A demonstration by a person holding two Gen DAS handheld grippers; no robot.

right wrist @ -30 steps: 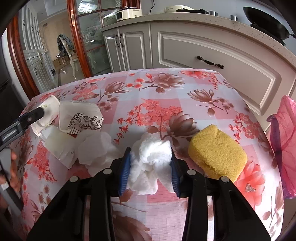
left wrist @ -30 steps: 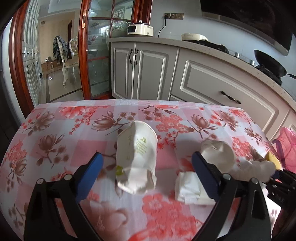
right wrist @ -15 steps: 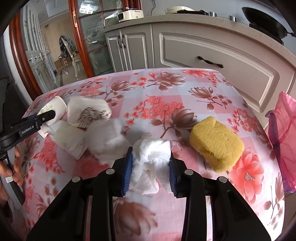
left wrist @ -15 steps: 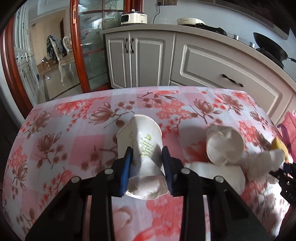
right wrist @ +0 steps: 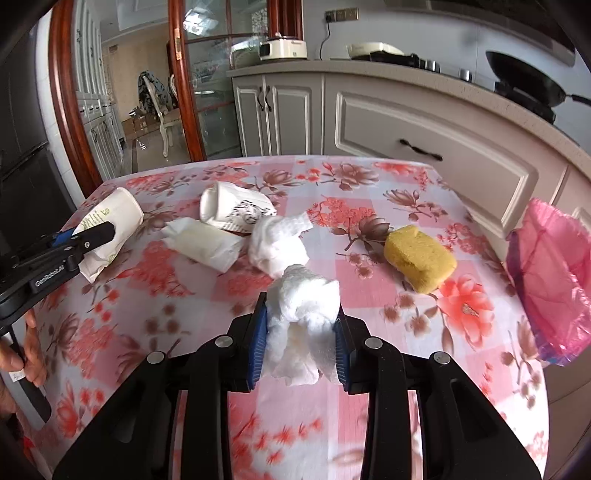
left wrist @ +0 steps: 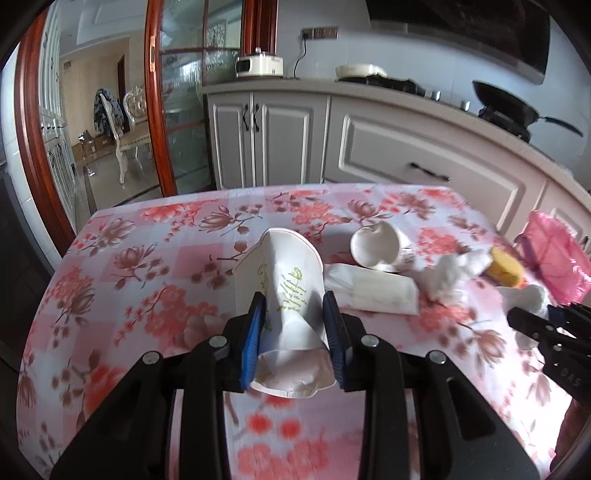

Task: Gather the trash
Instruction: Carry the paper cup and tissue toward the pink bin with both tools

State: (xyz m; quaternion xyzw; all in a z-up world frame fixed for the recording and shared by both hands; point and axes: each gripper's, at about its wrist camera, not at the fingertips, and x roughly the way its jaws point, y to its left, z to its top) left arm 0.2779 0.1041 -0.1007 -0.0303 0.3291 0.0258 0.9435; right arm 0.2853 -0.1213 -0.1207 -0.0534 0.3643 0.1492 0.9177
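Fingers, left gripper (left wrist: 293,332): blue pads clamped on crushed white paper cup with green print (left wrist: 286,291), having just closed. Right gripper (right wrist: 299,338): clamped on crumpled white tissue wad (right wrist: 301,317). Right of those fingers: open pink plastic bag (right wrist: 550,280), contents not visible.

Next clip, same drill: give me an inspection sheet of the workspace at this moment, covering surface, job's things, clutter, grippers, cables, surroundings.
Surface: table under a pink floral cloth.
Job's things: crushed paper cup and tissue wad are held; second paper cup, folded napkin and another tissue wad lie on the cloth; pink bag hangs at the table's right edge.
Clutter: yellow sponge on the cloth.
Grippers: left gripper shut on the crushed paper cup; right gripper shut on the tissue wad.
Cables: one cord at the wall socket.
Surroundings: grey cabinets, black pan, glass door.
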